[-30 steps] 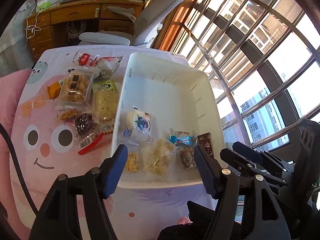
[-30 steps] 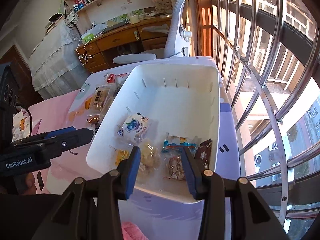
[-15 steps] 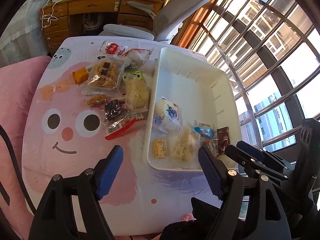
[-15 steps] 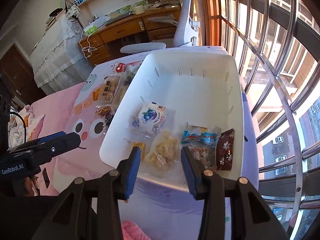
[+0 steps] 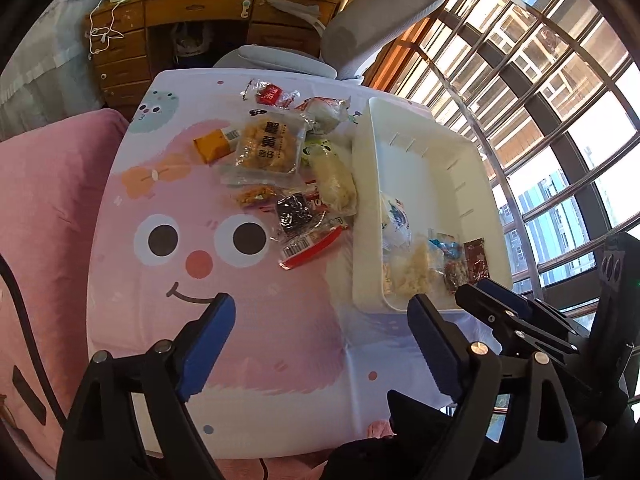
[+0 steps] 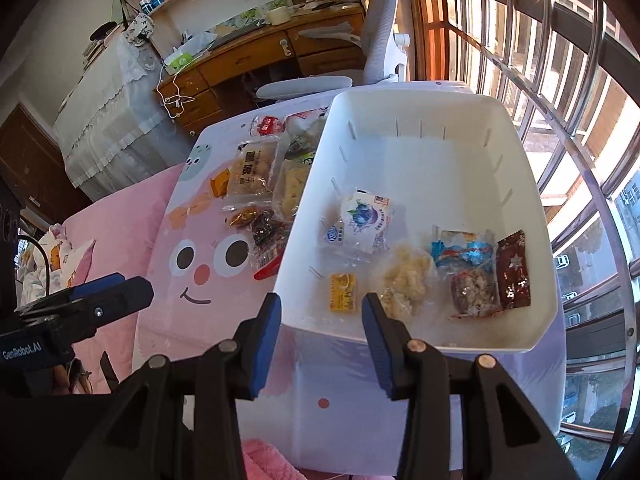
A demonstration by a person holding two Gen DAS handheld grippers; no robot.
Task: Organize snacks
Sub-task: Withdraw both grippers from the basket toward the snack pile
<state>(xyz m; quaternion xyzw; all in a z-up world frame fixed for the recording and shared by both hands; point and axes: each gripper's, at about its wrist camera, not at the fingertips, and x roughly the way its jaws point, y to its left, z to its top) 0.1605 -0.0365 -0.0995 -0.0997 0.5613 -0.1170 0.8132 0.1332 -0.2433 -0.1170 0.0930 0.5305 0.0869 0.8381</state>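
A white plastic bin (image 5: 476,184) (image 6: 520,168) stands on the right of the cartoon-face tablecloth (image 5: 168,304) and holds several wrapped snacks, among them a blueberry packet (image 6: 362,216) and a brown bar (image 6: 513,274). More snacks lie in a heap left of the bin: a large yellow-label pastry pack (image 5: 271,143), an orange packet (image 5: 212,145), a dark packet (image 5: 294,212). My left gripper (image 5: 322,316) hovers over the cloth near the bin's near left corner, jaws opening, nothing between them. My right gripper (image 6: 322,312) hangs over the bin's near rim, partly open and empty.
A pink cushion (image 5: 44,208) borders the table on the left. Behind the table stand a grey office chair (image 5: 372,12) and a wooden desk (image 5: 192,12) with drawers. A barred window (image 5: 560,92) runs along the right side, close behind the bin.
Both grippers have drawn back and to the left, so the bin and snack heap sit farther right in the left wrist view. The left jaws have spread wider. The right jaws keep the same gap.
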